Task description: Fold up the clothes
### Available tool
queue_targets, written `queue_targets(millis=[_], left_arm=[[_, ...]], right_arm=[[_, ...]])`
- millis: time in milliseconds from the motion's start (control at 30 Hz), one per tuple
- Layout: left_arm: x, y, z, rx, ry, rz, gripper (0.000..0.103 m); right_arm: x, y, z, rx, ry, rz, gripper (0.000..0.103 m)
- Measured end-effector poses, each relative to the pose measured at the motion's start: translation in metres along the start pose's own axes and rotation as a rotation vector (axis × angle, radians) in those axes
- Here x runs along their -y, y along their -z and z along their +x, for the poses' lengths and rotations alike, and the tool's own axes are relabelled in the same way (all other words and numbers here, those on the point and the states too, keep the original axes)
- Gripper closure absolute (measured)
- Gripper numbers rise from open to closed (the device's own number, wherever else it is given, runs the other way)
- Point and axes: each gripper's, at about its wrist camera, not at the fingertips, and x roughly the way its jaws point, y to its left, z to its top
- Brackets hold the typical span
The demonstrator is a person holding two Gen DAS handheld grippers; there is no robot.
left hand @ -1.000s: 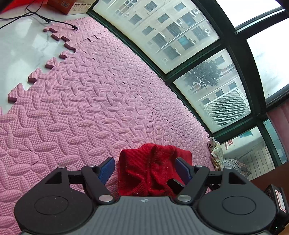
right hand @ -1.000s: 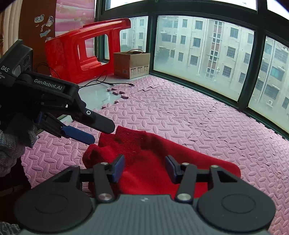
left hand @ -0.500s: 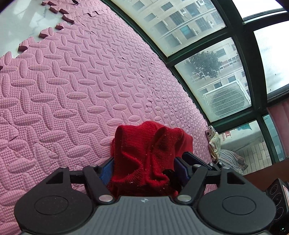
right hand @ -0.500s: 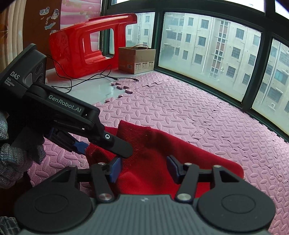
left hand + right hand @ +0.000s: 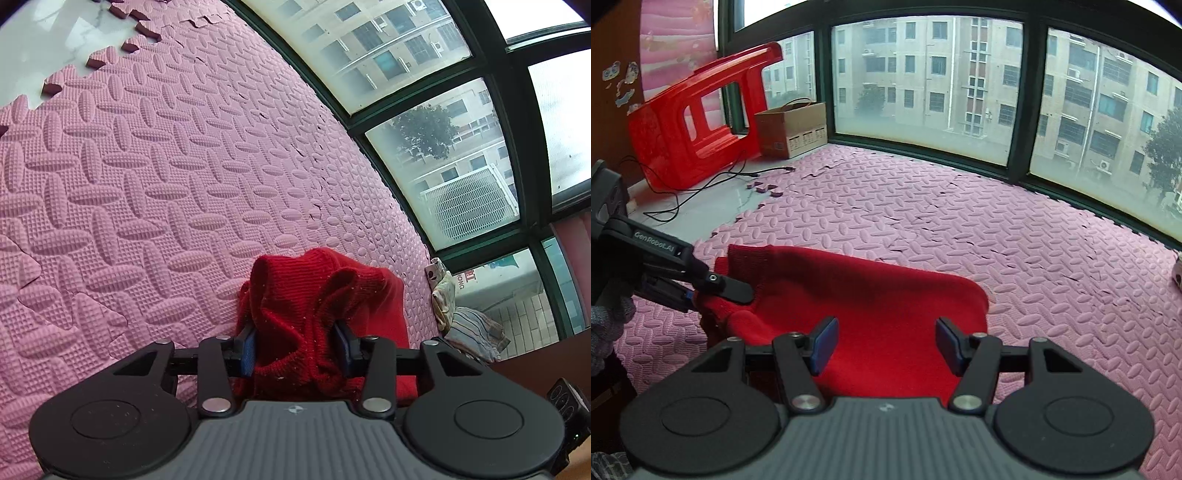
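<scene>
**Red knit garment, one end pinched, on pink foam mat**

Item: red knit sweater (image 5: 871,295), lying on pink interlocking foam mat (image 5: 960,206) beside the windows. Left gripper (image 5: 297,349): jaws narrowed onto a bunched fold at the garment's left end. Right gripper (image 5: 886,345): jaws wide, hovering over the near edge, holding nothing. Background: overturned red plastic stool (image 5: 698,122), cardboard box (image 5: 792,127).

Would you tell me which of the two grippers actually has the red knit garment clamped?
The left gripper: its fingers pinch the bunched red garment, whereas the right gripper hovers open above it.
</scene>
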Motion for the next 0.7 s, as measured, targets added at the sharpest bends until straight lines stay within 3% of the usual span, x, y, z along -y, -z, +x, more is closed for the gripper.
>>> queue_targets(millis=[133,233,433,467,533,667,700], left_arm=[[0.002,-0.003,-0.002,0.004,0.011,0.019,0.075],[0.006,-0.006,-0.002,0.011,0.002,0.043,0.08],[0.008,-0.008,-0.001,0.002,-0.007,0.06,0.077],[0.007,-0.008,-0.001,0.0,-0.011,0.052,0.075],[0.005,-0.007,0.0,-0.001,-0.033,0.042,0.06],[0.005,-0.005,0.001,-0.004,-0.017,0.049,0.062],[0.005,-0.005,0.001,-0.007,-0.007,0.047,0.07]], right_arm=[[0.035,0.003,-0.001,-0.011,0.046,0.106,0.044],[0.057,0.007,0.007,-0.027,0.049,0.191,0.044],[0.086,0.02,0.033,-0.067,-0.078,0.399,0.051],[0.088,0.021,0.036,-0.07,-0.094,0.417,0.052],[0.092,0.023,0.04,-0.077,-0.119,0.452,0.053],[0.095,0.027,0.044,-0.085,-0.157,0.493,0.06],[0.095,0.028,0.045,-0.083,-0.158,0.499,0.062]])
